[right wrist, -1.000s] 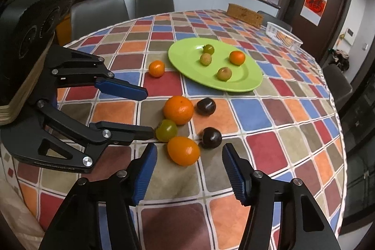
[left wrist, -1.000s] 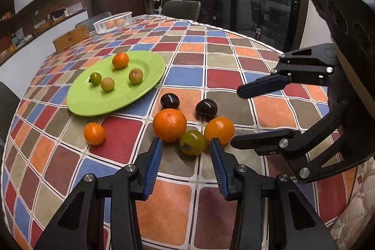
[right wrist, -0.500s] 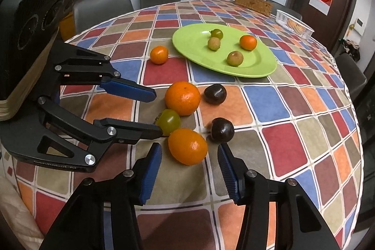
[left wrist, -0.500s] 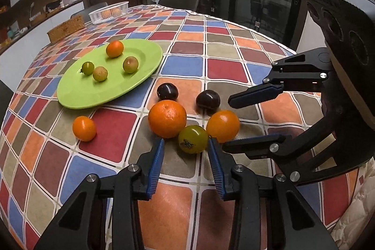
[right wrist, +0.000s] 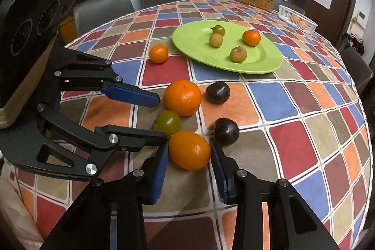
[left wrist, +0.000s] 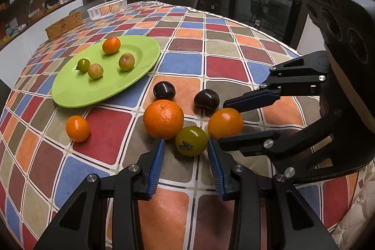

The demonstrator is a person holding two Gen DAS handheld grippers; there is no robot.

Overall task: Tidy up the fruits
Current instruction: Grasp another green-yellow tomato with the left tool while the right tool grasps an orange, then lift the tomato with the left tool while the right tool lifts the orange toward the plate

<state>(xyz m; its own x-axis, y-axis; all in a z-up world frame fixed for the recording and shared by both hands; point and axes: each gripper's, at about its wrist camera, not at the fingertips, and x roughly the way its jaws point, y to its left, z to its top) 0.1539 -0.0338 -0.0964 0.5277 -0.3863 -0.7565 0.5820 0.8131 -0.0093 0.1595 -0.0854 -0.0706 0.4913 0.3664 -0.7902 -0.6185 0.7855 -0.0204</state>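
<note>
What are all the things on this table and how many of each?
Tablecloth: one, many-coloured squares, over the table.
Plate: one, green, far left.
Plate fruit: four; small orange, small tomato, two yellow-brown fruits.
Cloth oranges: three; big orange, middle orange, little orange near the plate.
Green tomato: one, beside the big orange.
Dark fruits: two, purple-black, behind the oranges.
Basket: one, white, far edge.
Wicker box: one, brown, near the basket.
Chairs: several, grey, around the table.
Left claw: black, blue pads, open around the green tomato.
Right claw: same colours, closing, pads against the middle orange.
</note>
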